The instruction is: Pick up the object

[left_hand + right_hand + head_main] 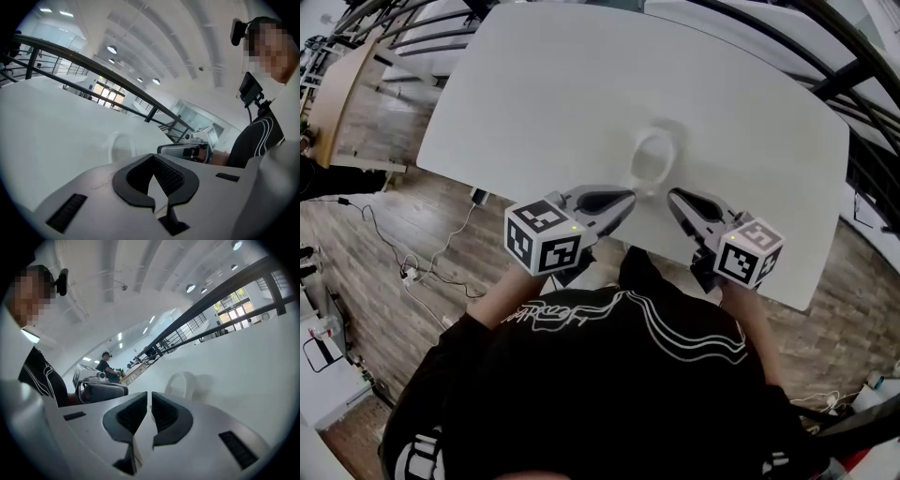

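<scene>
A lone white object [654,161], ring-shaped from above and too pale to identify further, stands near the front edge of a white table [562,84]. The left gripper [628,199] and right gripper [674,198] flank it on the near side. Both point at it without touching it, each with its jaws closed together on nothing. To pick it up cleanly, the wearer would likely need to spread one gripper's jaws first. That gripper should then advance level over the tabletop until the pads straddle the object's wall, and close gently so the light piece does not skid. Count: one object, two grippers, one table.
</scene>
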